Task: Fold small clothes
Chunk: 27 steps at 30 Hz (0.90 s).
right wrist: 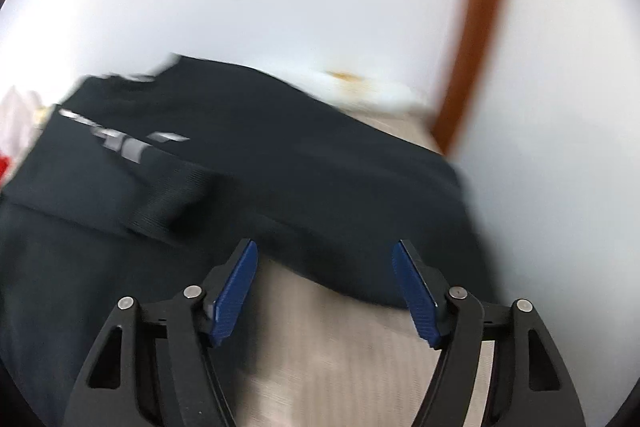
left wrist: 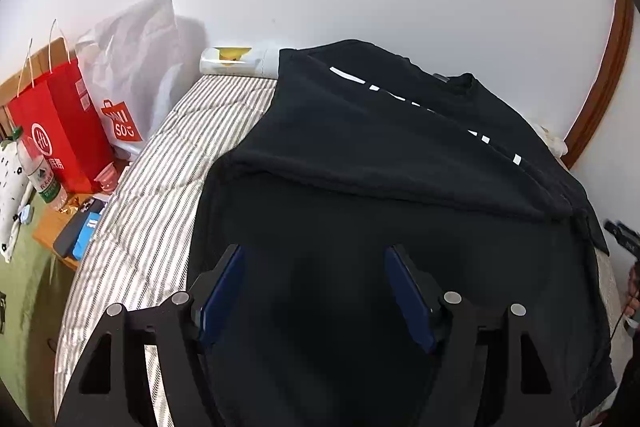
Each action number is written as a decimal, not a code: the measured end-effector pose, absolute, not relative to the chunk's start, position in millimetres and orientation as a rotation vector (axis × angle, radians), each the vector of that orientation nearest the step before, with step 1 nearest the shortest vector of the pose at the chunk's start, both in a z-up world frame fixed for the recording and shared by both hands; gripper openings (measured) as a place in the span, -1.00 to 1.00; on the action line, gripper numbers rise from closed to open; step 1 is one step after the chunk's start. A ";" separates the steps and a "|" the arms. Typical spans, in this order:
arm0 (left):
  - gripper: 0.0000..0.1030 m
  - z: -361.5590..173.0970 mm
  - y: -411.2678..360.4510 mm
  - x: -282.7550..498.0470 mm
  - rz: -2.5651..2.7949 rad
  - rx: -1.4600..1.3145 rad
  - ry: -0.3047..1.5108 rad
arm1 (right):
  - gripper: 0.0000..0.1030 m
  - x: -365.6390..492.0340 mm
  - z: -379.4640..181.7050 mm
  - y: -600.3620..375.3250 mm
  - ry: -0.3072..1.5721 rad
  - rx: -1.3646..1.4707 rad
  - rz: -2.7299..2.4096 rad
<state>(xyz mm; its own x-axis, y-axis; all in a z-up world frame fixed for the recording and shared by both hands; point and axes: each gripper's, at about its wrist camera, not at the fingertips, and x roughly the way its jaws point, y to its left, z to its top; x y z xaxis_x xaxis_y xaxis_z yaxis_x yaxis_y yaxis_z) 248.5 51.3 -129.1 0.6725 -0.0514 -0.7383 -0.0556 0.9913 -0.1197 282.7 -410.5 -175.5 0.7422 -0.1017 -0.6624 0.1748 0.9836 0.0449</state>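
Both tongs stand released, nothing between the pads. We see the left gripper (left wrist: 314, 301) spread wide over the near body of the black T-shirt (left wrist: 400, 167), blue pads (left wrist: 224, 295) clear of the cloth as far as the dark view lets us tell. Right gripper (right wrist: 325, 295) is likewise wide apart; its view is smeared with motion blur, pads (right wrist: 236, 291) framing bare bedding with the shirt's edge just beyond the tips.

Step in hand, as we judge it: between folds. One panel of the shirt (right wrist: 248, 163) is already laid over, its folded edge running across the middle of the left view, white lettering (left wrist: 352, 77) showing on the far part. Neither tong holds fabric, so we read this as a reposition for a fresh grasp.

Next move, our call: each tong picks an edge or corner of the doubled cloth, pinches through all layers, and both lift together so the fold lands square. Black-on-black makes the edges hard to pick out; the hem is the safer target.

Shirt lies flat on the striped mattress (left wrist: 160, 167), filling most of it ahead of both tongs. Red paper bag (left wrist: 56, 131) and white shopping bag (left wrist: 128, 75) sit well off to the left, out of the way.
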 end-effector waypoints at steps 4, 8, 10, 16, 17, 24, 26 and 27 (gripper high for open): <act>0.37 -134.4 46.6 248.0 0.011 -0.127 0.846 | 0.45 263.7 -204.7 -459.3 0.788 0.142 -0.234; 0.37 -138.6 43.0 250.0 0.032 -0.118 0.860 | 0.45 260.0 -228.0 -485.1 0.829 0.231 -0.224; 0.37 -139.2 42.8 251.6 0.044 -0.124 0.864 | 0.45 266.9 -235.3 -490.8 0.839 0.266 -0.211; 0.37 -136.1 44.2 252.1 0.075 -0.104 0.866 | 0.45 292.6 -247.4 -501.8 0.840 0.360 -0.201; 0.37 -135.3 45.0 251.5 0.080 -0.098 0.864 | 0.45 294.8 -247.3 -503.6 0.839 0.364 -0.202; 0.37 -133.8 55.2 252.2 0.102 -0.101 0.861 | -0.59 299.2 -246.2 -507.6 0.806 0.308 -0.287; 0.37 -134.4 58.3 252.4 0.096 -0.114 0.861 | -0.89 297.6 -243.7 -512.4 0.806 0.313 -0.291; 0.37 -134.9 60.5 252.0 0.088 -0.124 0.861 | -0.91 294.1 -238.8 -513.8 0.787 0.341 -0.283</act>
